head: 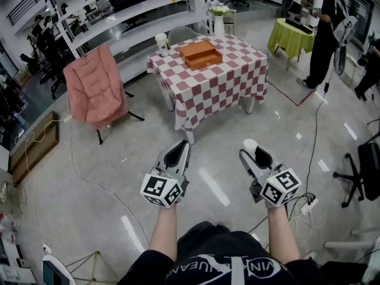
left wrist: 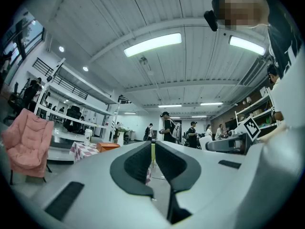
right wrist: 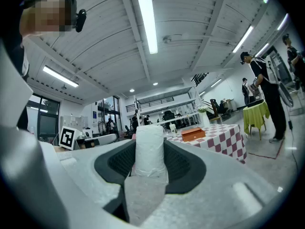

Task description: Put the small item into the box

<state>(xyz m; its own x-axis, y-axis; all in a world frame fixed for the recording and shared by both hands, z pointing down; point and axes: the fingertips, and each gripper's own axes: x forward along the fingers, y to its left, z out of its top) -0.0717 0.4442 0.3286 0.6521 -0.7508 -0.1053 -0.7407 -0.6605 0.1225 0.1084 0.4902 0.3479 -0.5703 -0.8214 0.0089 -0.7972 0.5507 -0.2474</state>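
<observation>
Your right gripper [head: 252,154] clasped the small white roll [right wrist: 149,149] between its pads. The roll's long axis stood upright in the right gripper view, crosswise to the jaws, with its upper end poking above them. Your left gripper [head: 177,154] had its jaws pressed together on nothing. Both pointed toward the checkered table [head: 237,70], well apart from its orange box [head: 200,54].

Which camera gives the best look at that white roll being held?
The right gripper view: the white roll stands upright, close up, clamped between the right hand-held gripper's jaws. The head view shows only its small white top from above. The left gripper view shows at most a tiny white shape, too small to tell.
</observation>
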